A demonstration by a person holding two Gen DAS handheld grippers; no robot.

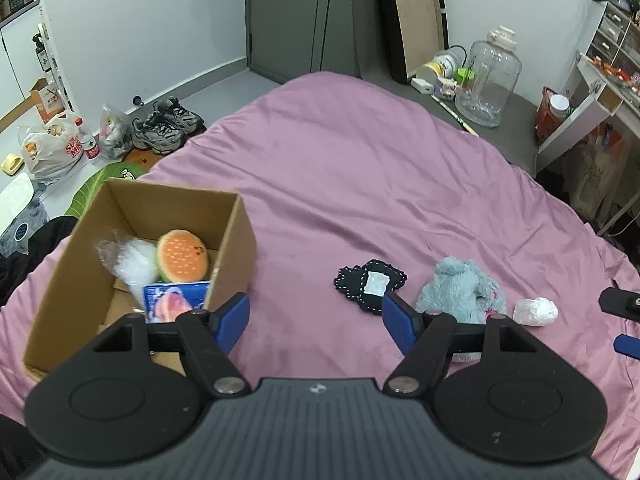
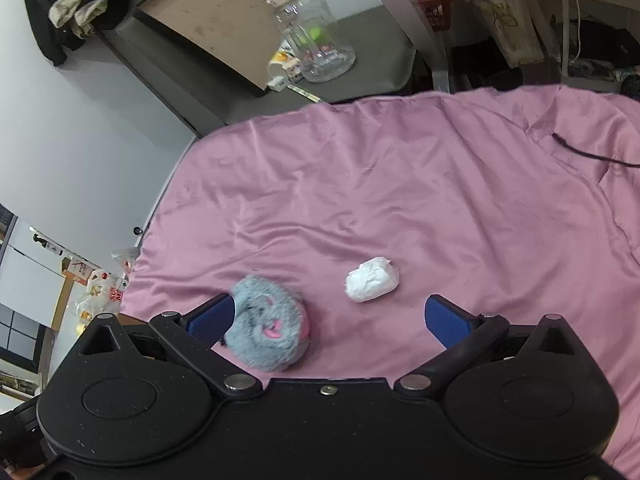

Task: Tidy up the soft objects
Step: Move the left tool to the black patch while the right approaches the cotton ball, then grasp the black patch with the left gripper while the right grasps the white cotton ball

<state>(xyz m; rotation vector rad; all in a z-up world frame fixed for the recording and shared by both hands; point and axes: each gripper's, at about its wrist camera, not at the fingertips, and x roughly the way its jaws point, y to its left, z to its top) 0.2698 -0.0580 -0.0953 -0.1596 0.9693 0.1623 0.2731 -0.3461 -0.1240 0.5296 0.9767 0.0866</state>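
While both grippers hover over bed, left gripper (image 1: 316,316) jaws wide, empty; right gripper (image 2: 330,320) jaws wide, flanking grey plush (image 2: 268,332)

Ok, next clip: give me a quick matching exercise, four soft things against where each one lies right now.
Things:
1. burger plush
2. black patch
3. grey plush
4. white bundle

Places:
A. on the pink sheet, farthest from the box
B. inside the cardboard box
C. on the sheet, beside one blue finger of the right tongs
D. on the sheet, between box and grey plush

Pairs: 1-B, 2-D, 3-C, 4-A
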